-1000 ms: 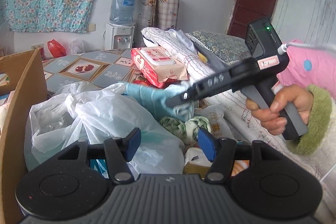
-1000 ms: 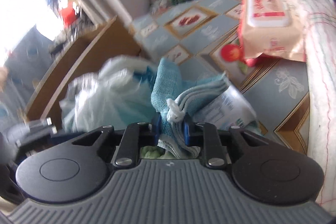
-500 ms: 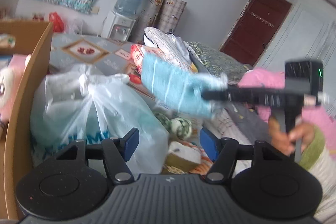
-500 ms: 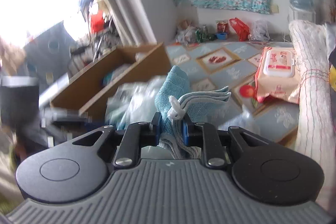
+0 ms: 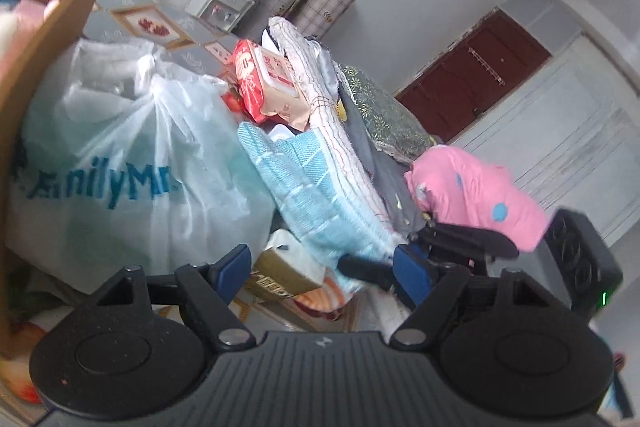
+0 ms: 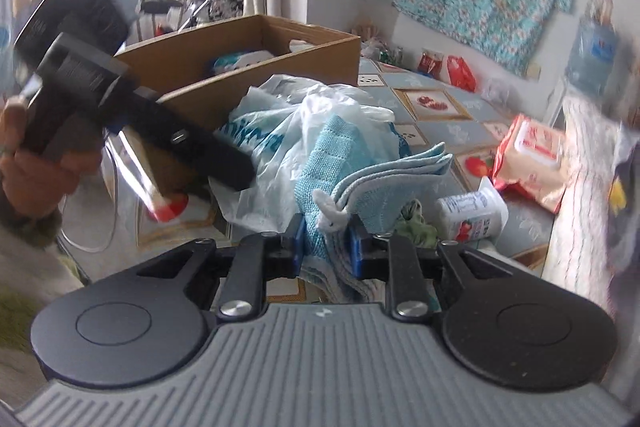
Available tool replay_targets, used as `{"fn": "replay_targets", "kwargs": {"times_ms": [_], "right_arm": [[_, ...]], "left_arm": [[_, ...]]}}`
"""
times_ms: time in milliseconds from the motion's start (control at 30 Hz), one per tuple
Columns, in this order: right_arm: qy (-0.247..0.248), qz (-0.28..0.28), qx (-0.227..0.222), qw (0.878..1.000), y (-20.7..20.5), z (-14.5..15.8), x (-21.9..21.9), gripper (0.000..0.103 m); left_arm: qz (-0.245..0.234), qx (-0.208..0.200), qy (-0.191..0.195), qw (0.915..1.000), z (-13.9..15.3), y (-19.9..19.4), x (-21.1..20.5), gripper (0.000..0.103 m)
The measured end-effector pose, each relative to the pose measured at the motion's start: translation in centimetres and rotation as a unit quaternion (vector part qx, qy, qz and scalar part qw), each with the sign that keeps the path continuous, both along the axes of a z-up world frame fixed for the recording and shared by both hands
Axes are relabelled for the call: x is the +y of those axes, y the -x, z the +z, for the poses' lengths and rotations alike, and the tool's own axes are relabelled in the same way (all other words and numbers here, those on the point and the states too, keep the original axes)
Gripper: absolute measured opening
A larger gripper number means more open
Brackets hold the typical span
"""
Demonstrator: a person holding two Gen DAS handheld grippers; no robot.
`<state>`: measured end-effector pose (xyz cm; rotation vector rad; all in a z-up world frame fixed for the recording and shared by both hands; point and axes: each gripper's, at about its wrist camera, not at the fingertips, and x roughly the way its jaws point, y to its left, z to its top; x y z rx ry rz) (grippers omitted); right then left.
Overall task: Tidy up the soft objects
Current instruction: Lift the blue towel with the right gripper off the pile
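A folded light-blue towel sticks up between the pads of my right gripper. The jaws are opening slightly, but the pads still press on the towel. In the left wrist view the same towel hangs from the right gripper, which reaches in from the right. My left gripper is open and its jaws are widening. The towel's lower end lies in the gap between its blue pads without touching them. In the right wrist view the left gripper sits at the left, held by a hand.
A full white plastic bag stands against a cardboard box. A wet-wipes pack, a small bottle, a green cloth and a tissue box lie on the tiled floor. Piled fabrics and a pink garment are to the right.
The right gripper has lifted the towel off the floor pile and carried it toward the left gripper. The left gripper has rolled and its jaws have widened.
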<state>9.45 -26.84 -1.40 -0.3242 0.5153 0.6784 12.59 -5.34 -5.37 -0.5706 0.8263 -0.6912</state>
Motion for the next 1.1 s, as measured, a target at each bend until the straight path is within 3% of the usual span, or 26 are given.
{"fn": "replay_targets", "kwargs": {"times_ms": [200,367,433,633,767,867,1033,1100], "right_arm": [[0.062,0.035,-0.041,0.997,1.7,-0.8,1.8,0.03],[0.07,0.064,-0.047,0.994,2.3,-1.4,2.3,0.036],[0.061,0.073,-0.038,0.995,2.2,-1.6,2.3,0.038],[0.034,0.085,-0.012,0.996,1.8,-1.5,1.5,0.041],[-0.021,0.074,0.028,0.997,0.7,-0.4,-0.9,0.046],[-0.081,0.054,0.063,0.993,-0.7,0.3,-3.7,0.058],[-0.194,-0.019,0.106,0.975,-4.0,0.7,-7.1,0.075],[-0.226,-0.047,0.126,0.965,-5.8,0.3,-7.8,0.077]], "left_arm": [[0.016,0.015,-0.01,0.9997,-0.7,-1.8,-1.5,0.079],[0.015,0.007,-0.026,0.9995,-0.7,-2.2,-2.4,0.078],[0.018,0.007,-0.034,0.9992,-0.8,-2.3,-2.6,0.075],[0.029,0.022,-0.051,0.998,-2.0,-3.1,-2.6,0.053],[0.029,0.027,-0.052,0.9978,-2.7,-3.3,-2.6,0.051],[0.026,0.028,-0.05,0.998,-2.9,-3.3,-2.5,0.051],[0.022,0.039,-0.05,0.9978,-3.1,-3.5,-2.2,0.06],[0.021,0.041,-0.049,0.9977,-3.2,-3.6,-2.1,0.061]]}}
